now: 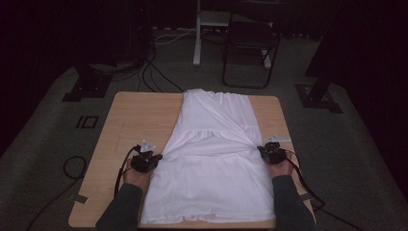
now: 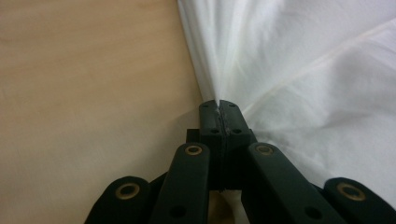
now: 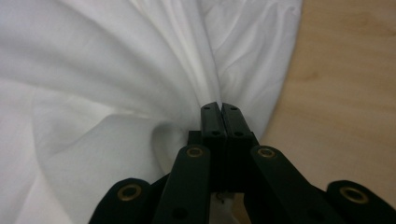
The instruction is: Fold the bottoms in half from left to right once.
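The white dress point(image 1: 214, 159) lies flat along the table point(image 1: 139, 120) (hem nearest the person), its left edge pinched by the left gripper point(image 1: 156, 157) and its right by the right gripper point(image 1: 261, 150).

A: The high view is dim; the room beyond the light wooden worktop point(image 1: 134, 120) falls into black.

B: Both gripper views are brighter, softly lit; the near black linkages blur.

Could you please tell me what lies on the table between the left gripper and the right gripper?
In the high view, the white dress spans the stretch between the left gripper and right gripper.
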`<state>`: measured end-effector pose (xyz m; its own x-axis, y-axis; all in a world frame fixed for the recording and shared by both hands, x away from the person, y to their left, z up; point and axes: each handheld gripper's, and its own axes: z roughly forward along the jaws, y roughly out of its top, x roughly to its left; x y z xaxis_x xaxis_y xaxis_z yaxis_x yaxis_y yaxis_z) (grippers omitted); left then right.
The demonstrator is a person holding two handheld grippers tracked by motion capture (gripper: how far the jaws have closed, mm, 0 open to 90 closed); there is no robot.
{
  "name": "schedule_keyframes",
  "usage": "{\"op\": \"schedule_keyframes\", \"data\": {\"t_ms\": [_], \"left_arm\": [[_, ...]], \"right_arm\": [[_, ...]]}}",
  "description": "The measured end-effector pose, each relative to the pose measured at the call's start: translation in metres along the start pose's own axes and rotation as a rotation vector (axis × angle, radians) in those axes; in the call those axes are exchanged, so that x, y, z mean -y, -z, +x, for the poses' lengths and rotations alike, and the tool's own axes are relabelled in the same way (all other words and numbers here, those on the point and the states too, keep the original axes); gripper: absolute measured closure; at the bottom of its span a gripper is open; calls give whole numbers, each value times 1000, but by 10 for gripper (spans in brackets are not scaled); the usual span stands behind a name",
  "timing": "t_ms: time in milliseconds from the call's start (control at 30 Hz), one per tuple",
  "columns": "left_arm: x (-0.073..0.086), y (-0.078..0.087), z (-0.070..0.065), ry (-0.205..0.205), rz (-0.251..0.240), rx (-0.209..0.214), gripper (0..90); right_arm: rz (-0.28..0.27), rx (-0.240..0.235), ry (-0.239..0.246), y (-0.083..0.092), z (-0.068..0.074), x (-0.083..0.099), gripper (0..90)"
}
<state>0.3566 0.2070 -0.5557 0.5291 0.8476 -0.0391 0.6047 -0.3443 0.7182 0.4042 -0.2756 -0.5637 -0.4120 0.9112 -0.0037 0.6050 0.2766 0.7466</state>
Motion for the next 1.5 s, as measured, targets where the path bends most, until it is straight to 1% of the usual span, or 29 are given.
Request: {"op": "schedule_keyframes", "data": {"t_ms": [67, 100, 133, 200, 267, 333, 400, 433, 467, 500, 533, 567, 633, 667, 700, 733, 867, 900, 933, 1000, 1100, 1167, 1200, 1233, 1300, 1333, 1400, 1433, 1500], "left_arm": [[11, 11, -9, -15, 15, 9, 900], [11, 11, -9, -15, 15, 9, 900], [23, 23, -16, -14, 20, 37, 900], [30, 29, -19, -8, 23, 52, 900], [49, 45, -27, 23, 29, 108, 900], [59, 53, -34, 21, 28, 144, 900], [65, 59, -39, 11, 35, 156, 900], [66, 60, -40, 5, 32, 143, 900], [65, 61, -38, 10, 12, 136, 875], [64, 62, -35, 27, -23, 133, 801], [62, 62, -32, 39, -45, 125, 688], [56, 63, -27, 58, -70, 116, 643], [45, 62, -18, 60, -122, 96, 588], [37, 60, -15, 65, -135, 85, 554], [37, 60, -15, 65, -135, 85, 541], [22, 52, -9, 71, -151, 82, 540], [-4, 26, -9, 52, -144, 84, 526], [-4, 26, -9, 52, -144, 84, 525], [-13, 11, -11, 48, -127, 84, 520], [-17, -2, -15, 47, -110, 90, 515], [-18, -11, -22, 32, -88, 97, 499], [-17, -11, -24, 11, -82, 92, 490], [-17, -9, -24, 12, -86, 94, 488], [-18, -7, -23, 20, -91, 102, 487], [-19, -3, -22, 27, -104, 111, 485], [-20, -1, -22, 26, -109, 112, 482], [-23, 2, -24, 20, -111, 117, 482], [-25, 4, -25, 11, -114, 114, 481], [-30, 4, -26, 4, -119, 105, 478]], "right_arm": [[7, -15, 23, 11, 9, 10, 893], [7, -15, 23, 11, 9, 10, 893], [19, -27, 34, 27, 17, 24, 893], [19, -36, 34, 32, 19, 29, 893], [18, -72, 19, 50, 25, 48, 893], [29, -98, 21, 61, 29, 57, 893], [65, -125, 25, 70, 32, 62, 893], [79, -134, 28, 73, 32, 63, 890], [86, -141, 36, 75, 32, 64, 854], [83, -145, 42, 76, 31, 64, 770], [69, -142, 50, 76, 30, 62, 685], [60, -137, 52, 76, 29, 60, 645], [25, -143, 62, 74, 26, 50, 581], [9, -148, 73, 73, 25, 44, 557], [9, -148, 73, 73, 25, 44, 557], [-21, -156, 79, 66, 26, 27, 536], [-59, -192, 110, 46, 30, -6, 524], [-59, -192, 110, 46, 30, -6, 524], [-54, -204, 121, 29, 35, -23, 525], [-43, -211, 127, 14, 38, -34, 525], [5, -231, 105, -10, 42, -44, 553], [64, -252, 114, -20, 45, -43, 739], [82, -231, 129, -21, 48, -41, 844], [69, -203, 157, -18, 50, -41, 883], [-19, -177, 155, -2, 48, -43, 890], [-81, -149, 131, 13, 42, -48, 890], [-156, -93, 107, 36, 29, -57, 889], [-167, -82, 100, 41, 23, -60, 887], [-129, -21, 91, 43, 8, -62, 886]]}}
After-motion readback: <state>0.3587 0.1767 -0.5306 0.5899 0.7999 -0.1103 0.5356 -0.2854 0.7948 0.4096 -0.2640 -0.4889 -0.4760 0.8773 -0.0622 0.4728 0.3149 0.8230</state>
